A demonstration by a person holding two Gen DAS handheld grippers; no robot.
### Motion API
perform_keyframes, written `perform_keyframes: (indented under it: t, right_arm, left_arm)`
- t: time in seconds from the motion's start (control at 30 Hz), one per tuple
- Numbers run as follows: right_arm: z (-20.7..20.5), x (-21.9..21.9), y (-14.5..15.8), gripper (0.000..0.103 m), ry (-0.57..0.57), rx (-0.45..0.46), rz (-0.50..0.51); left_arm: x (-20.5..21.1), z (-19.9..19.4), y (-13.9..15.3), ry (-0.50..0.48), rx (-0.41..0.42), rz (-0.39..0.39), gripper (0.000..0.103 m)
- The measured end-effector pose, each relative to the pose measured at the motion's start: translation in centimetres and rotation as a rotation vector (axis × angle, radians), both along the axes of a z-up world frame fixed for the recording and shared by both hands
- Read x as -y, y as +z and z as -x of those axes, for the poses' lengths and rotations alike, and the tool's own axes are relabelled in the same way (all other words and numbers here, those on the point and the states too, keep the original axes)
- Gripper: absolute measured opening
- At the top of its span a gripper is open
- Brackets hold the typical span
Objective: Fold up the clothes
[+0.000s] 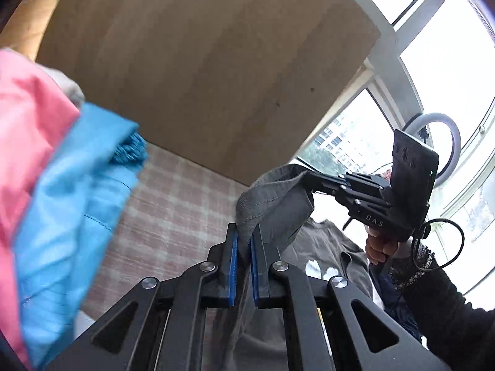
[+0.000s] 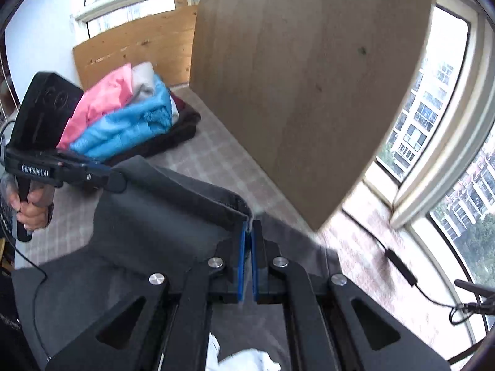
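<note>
Both hand-held grippers pinch the hem of one grey garment (image 2: 161, 213), lifted above the plaid-covered surface (image 2: 216, 157): the left hand-held gripper (image 1: 244, 232) has its blue pads closed tight on a fold of the edge, and the right hand-held gripper (image 2: 248, 232) is clamped likewise on the other corner. A pile of pink and blue clothes (image 2: 123, 117) lies near the wooden panel (image 2: 309, 77).

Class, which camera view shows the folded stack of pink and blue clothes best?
The right wrist view: the folded stack of pink and blue clothes appears whole and sharp, resting on a dark garment. The left wrist view shows it close, blurred and cut off by the frame edge.
</note>
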State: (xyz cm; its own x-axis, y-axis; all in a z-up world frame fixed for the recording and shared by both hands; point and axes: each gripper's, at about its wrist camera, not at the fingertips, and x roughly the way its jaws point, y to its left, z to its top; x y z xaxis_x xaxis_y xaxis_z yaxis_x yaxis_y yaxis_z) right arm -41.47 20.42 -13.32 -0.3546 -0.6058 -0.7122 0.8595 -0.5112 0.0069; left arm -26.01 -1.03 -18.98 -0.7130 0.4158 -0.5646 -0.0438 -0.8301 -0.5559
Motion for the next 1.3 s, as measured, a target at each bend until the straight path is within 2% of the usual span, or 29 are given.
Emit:
perform_keyframes:
  t: [0.1,0.23,0.37,0.43,0.57,0.63,0.67,0.7,0.73,0.77,0.8,0.87,0.93,1.03,1.13,1.27,1.3]
  right_arm:
    - [1.1,4.8,2.0,0.003,0.054,-0.038,0.052]
    - [2.3,10.9,1.8,0.003,0.142,-0.013,0.052]
    - [1.4,14.2,0.5,0.003,0.216,-0.034,-0.017]
    - [0.8,13.9,0.6,0.003,0.225,-0.04,-0.013]
    - [-0.4,9.5,2.7,0.003,0.202,-0.052,0.052]
    - [-1.1,4.8,2.9,0.003,0.138,-0.05,0.041]
    - [-1.4,2.4,2.9,0.003,0.104,-0.048,0.033]
    - [-1.6,0.0,2.2,0.013,0.064,-0.024,-0.019]
    - [-1.5,-2.3,0.8,0.035,-0.002,0.005,-0.113]
    - [-1.3,-4.7,-0.7,0.043,-0.074,0.033,-0.215]
    - [-1.2,-6.8,-1.8,0.045,-0.142,0.058,-0.293]
    - [-1.3,-10.2,-2.2,0.045,-0.211,0.103,-0.297]
    - [-1.1,-11.5,-1.2,0.045,-0.225,0.154,-0.181]
    - [-0.3,-8.7,-0.4,0.045,-0.152,0.191,-0.059]
    - [1.7,-2.6,-1.8,0.045,-0.071,0.287,-0.022]
    - [5.9,3.0,-5.0,0.045,-0.125,0.48,-0.038]
    - [6.1,3.5,-5.1,0.044,-0.137,0.473,-0.042]
  left_arm:
    - [1.6,-1.6,0.9,0.052,-0.031,0.026,0.006]
    - [2.3,-2.4,0.0,0.066,-0.015,0.041,0.006]
    - [2.1,-2.8,-0.8,0.044,-0.012,0.043,0.006]
    - [1.4,-3.1,-0.5,0.006,-0.028,0.044,0.006]
    - [-1.8,-3.7,0.6,-0.133,-0.066,0.084,0.006]
    - [-4.3,-3.5,0.1,-0.25,-0.033,0.052,0.007]
    - [-5.7,-3.6,-0.6,-0.314,0.008,0.093,0.014]
    - [-7.1,-3.6,-1.3,-0.378,0.05,0.134,0.015]
    - [-8.3,-3.7,-2.0,-0.433,0.085,0.17,0.013]
    - [-8.3,-4.0,-2.3,-0.445,0.087,0.182,0.013]
    - [-8.1,-4.3,-2.6,-0.451,0.091,0.188,0.015]
    - [-6.1,-4.5,-2.9,-0.398,0.11,0.139,0.017]
    - [-4.3,-4.6,-3.2,-0.332,0.126,0.135,0.017]
    - [-3.7,-4.1,-4.0,-0.274,0.144,0.193,0.018]
    - [-3.4,-4.0,-4.7,-0.242,0.147,0.245,0.018]
    - [-3.7,-3.9,-5.2,-0.258,0.138,0.264,0.018]
    - [-3.8,-3.7,-5.0,-0.264,0.134,0.268,0.018]
